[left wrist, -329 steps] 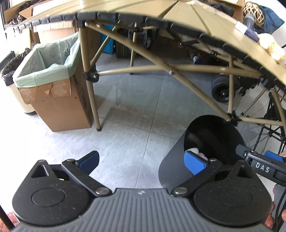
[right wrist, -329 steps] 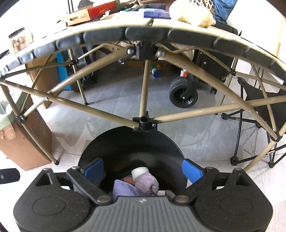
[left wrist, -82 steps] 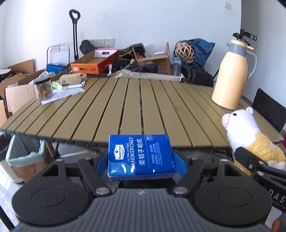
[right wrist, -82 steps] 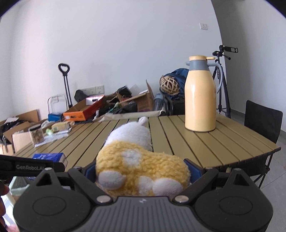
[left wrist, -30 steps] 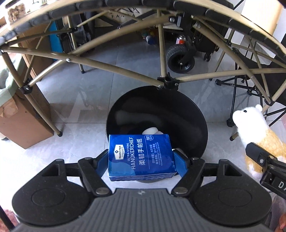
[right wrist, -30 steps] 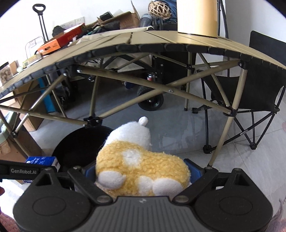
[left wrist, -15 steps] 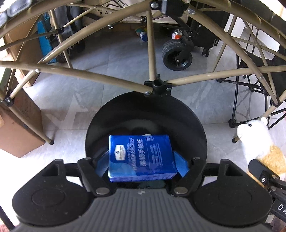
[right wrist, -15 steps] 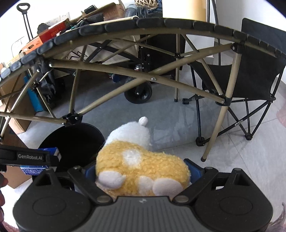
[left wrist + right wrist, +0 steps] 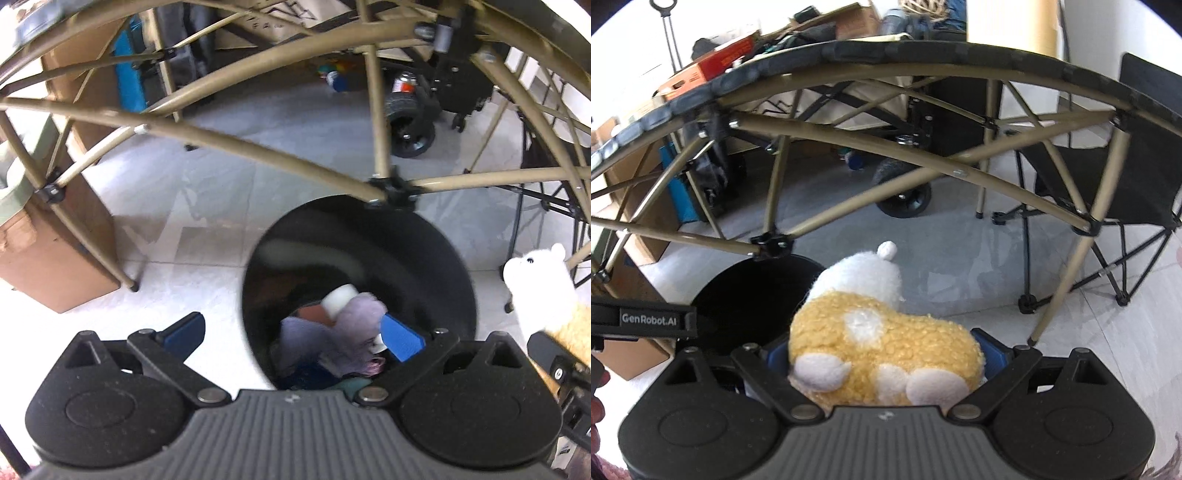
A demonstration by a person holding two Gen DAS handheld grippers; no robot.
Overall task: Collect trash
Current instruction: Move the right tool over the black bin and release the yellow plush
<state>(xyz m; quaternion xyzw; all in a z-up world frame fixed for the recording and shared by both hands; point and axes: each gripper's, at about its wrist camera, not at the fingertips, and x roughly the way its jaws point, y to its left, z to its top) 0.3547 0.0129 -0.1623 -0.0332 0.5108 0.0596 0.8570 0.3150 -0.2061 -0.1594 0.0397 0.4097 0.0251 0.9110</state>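
My left tongs [image 9: 291, 334] just spread wide, nothing between them, bin [image 9: 436, 258] right below. Right tongs [image 9: 882, 354] pinch the plush toy [image 9: 882, 343], bin [image 9: 738, 295] off left, so dropping now probably hits floor.

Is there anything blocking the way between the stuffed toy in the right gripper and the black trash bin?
Nothing visible does. The right gripper holds the plush toy just right of the black bin, whose mouth is open. The table's brace joint hangs over the bin's far rim only, and the left gripper, jaws just opened, hovers above the opening.
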